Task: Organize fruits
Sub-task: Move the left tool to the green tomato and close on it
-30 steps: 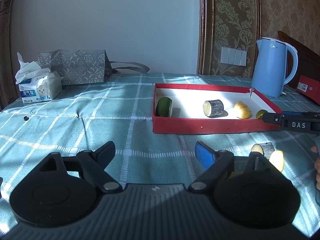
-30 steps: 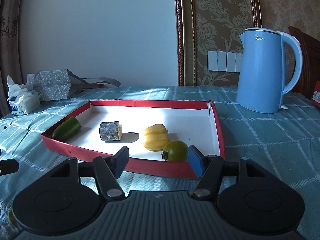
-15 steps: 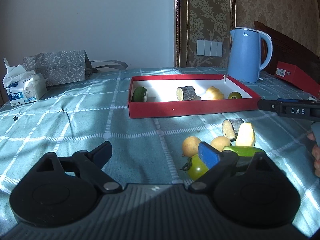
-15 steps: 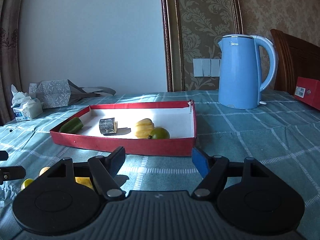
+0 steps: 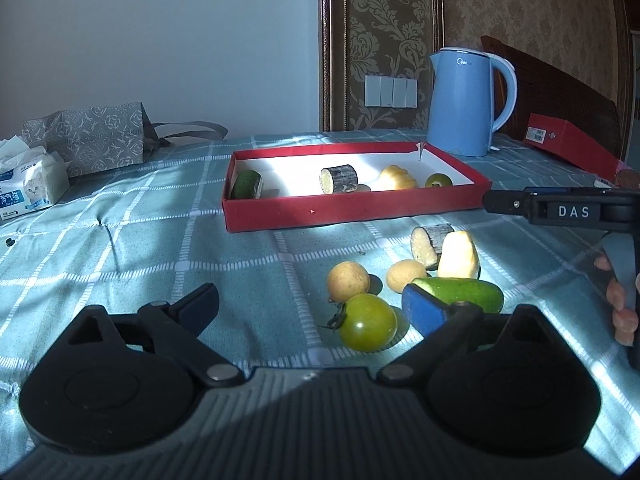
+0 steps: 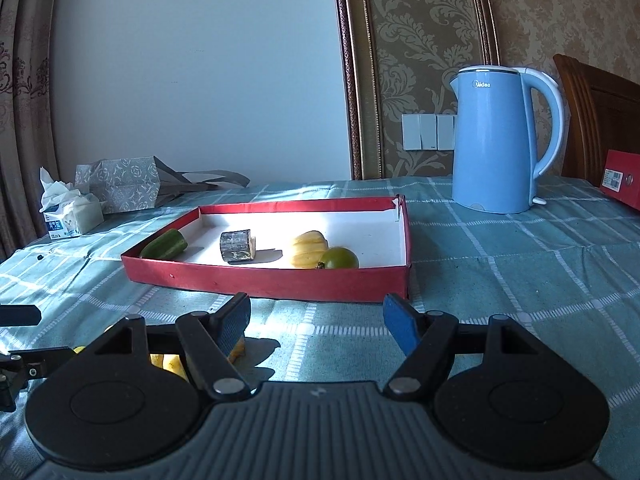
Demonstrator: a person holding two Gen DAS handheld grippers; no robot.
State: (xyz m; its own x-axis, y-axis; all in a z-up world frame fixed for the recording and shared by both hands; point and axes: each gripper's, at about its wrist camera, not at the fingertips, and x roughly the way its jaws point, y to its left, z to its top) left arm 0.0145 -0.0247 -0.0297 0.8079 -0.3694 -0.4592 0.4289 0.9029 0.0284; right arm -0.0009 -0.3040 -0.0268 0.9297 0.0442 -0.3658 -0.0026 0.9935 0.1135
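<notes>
A red tray [image 5: 352, 216] [image 6: 280, 284] holds a cucumber piece [image 5: 246, 185], an eggplant piece [image 5: 339, 179], a yellow ribbed fruit [image 5: 396, 178] and a green tomato [image 5: 438, 180]. On the cloth in front of it lie a green tomato [image 5: 367, 322], two round yellow fruits [image 5: 348, 281], a cucumber [image 5: 460, 294], a pale yellow piece [image 5: 458, 256] and an eggplant piece [image 5: 430, 242]. My left gripper [image 5: 310, 302] is opening just short of the loose tomato, gripping nothing. My right gripper [image 6: 317, 310] stands open and empty before the tray, with a yellow fruit [image 6: 236, 350] under its left finger.
A blue kettle [image 6: 496, 140] stands behind the tray's right end, a flat red box [image 6: 622, 178] beyond it. A tissue pack [image 6: 70, 216] and a patterned bag [image 6: 120, 184] sit at the far left. A hand [image 5: 620, 308] holds the right gripper.
The left view has swung off the tray onto the loose fruits, and its jaws have spread wider. The right gripper has drawn back from the tray and opened a little.
</notes>
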